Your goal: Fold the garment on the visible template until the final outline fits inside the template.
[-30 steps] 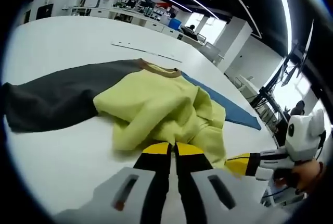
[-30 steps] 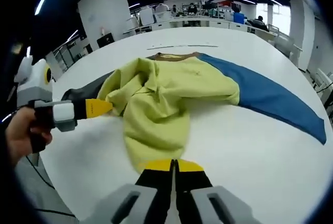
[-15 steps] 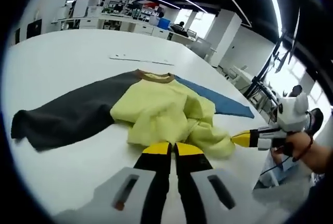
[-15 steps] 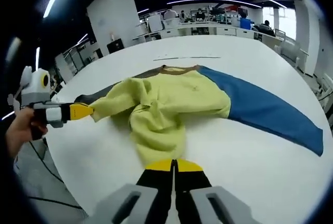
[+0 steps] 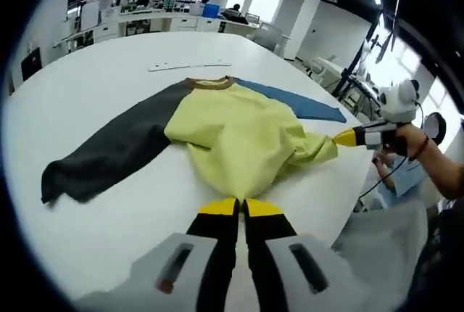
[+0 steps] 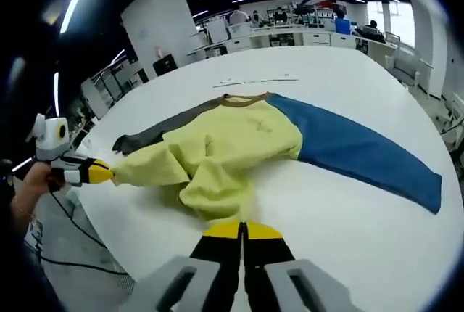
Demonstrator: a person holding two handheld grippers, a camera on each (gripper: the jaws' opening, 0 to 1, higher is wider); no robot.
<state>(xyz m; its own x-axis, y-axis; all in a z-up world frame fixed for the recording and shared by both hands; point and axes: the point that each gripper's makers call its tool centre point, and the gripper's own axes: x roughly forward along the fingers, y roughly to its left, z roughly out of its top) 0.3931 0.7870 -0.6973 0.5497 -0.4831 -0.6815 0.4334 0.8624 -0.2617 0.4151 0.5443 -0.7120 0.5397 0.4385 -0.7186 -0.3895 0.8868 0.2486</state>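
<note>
No readable writing anywhere. Nearest, left gripper [image 5: 238,207] pinching the yellow hem of the sweatshirt [image 5: 232,134], jaws pressed together on it; right gripper [image 6: 236,229] likewise clamped on the hem. Garment spread on the white table [image 5: 94,72], grey sleeve [image 5: 109,149] and blue sleeve [image 6: 355,152] flat. Bare tabletop beyond the brown collar [image 6: 235,98]; table edge near both grippers.

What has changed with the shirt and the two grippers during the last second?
Both grippers have pulled the yellow body of the garment toward the table edge and apart. Its hem, bunched a second ago, is now drawn out and flatter. The left gripper and the right gripper each stay shut on a hem corner. The dark sleeve, the blue sleeve and the brown collar lie on the white table as before.
</note>
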